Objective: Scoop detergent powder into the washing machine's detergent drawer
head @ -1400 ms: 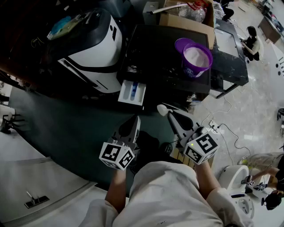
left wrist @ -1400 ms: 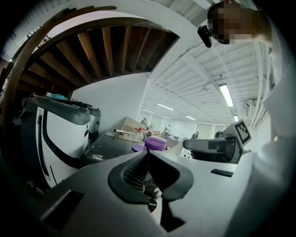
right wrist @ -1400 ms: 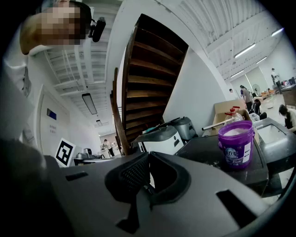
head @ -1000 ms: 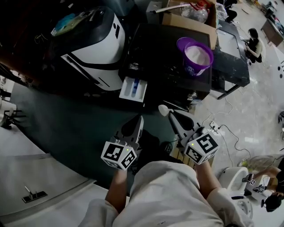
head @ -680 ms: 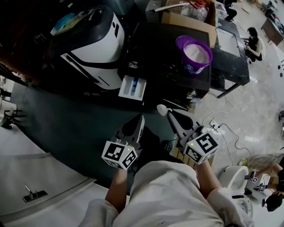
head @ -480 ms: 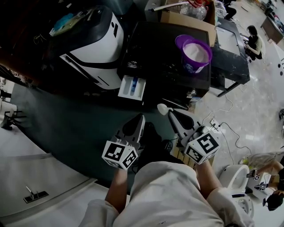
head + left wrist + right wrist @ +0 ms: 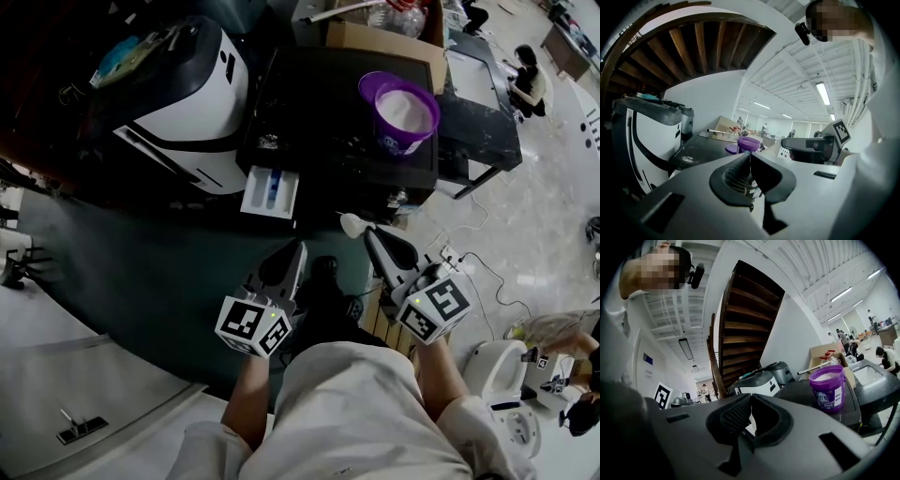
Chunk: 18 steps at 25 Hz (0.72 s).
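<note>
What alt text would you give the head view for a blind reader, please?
Seen from above, a person holds two grippers short of an open detergent drawer: the right gripper grips a white scoop, the left gripper is shut and empty. A purple tub of white powder stands on the black machine.

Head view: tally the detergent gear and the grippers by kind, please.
purple detergent tub: 1
white scoop: 1
detergent drawer: 1
grippers: 2 (left gripper, right gripper)
Total: 5
</note>
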Each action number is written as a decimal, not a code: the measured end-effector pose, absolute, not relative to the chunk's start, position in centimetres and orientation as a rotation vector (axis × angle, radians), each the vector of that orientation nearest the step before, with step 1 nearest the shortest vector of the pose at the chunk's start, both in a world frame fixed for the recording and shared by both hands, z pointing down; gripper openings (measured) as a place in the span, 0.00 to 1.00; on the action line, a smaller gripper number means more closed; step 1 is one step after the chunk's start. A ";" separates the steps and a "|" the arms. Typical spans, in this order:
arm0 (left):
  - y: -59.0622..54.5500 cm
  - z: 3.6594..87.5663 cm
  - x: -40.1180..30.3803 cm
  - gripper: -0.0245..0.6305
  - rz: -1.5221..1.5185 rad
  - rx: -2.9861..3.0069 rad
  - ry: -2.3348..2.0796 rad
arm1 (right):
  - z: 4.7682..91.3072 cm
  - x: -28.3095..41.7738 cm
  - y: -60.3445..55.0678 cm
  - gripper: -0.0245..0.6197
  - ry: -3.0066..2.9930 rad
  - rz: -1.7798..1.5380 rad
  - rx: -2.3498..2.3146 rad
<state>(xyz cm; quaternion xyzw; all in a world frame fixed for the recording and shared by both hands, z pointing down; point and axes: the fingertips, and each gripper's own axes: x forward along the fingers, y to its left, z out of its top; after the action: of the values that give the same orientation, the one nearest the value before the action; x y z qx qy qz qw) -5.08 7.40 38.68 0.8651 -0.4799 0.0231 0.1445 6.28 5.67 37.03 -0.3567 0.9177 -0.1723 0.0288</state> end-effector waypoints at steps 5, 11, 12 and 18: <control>5.3 38.5 -4.4 0.07 0.069 2.524 -1.339 | 36.7 7.5 4.0 0.06 2.817 -0.517 -1.173; 1.9 38.2 -2.9 0.07 0.070 2.569 -1.262 | 36.0 9.4 1.2 0.06 2.774 -0.507 -1.266; 1.3 38.0 -2.7 0.07 0.069 2.578 -1.248 | 35.9 9.8 0.6 0.06 2.762 -0.505 -1.285; -2.4 37.4 -1.2 0.07 0.065 2.625 -1.171 | 35.0 12.0 -2.4 0.06 2.690 -0.483 -1.385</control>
<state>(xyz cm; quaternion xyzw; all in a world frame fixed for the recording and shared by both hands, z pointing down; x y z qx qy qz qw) -1.18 -2.38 37.42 0.9049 -0.4036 0.0224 0.1332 11.96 -2.44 34.98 -0.4517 0.8773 -0.1574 0.0386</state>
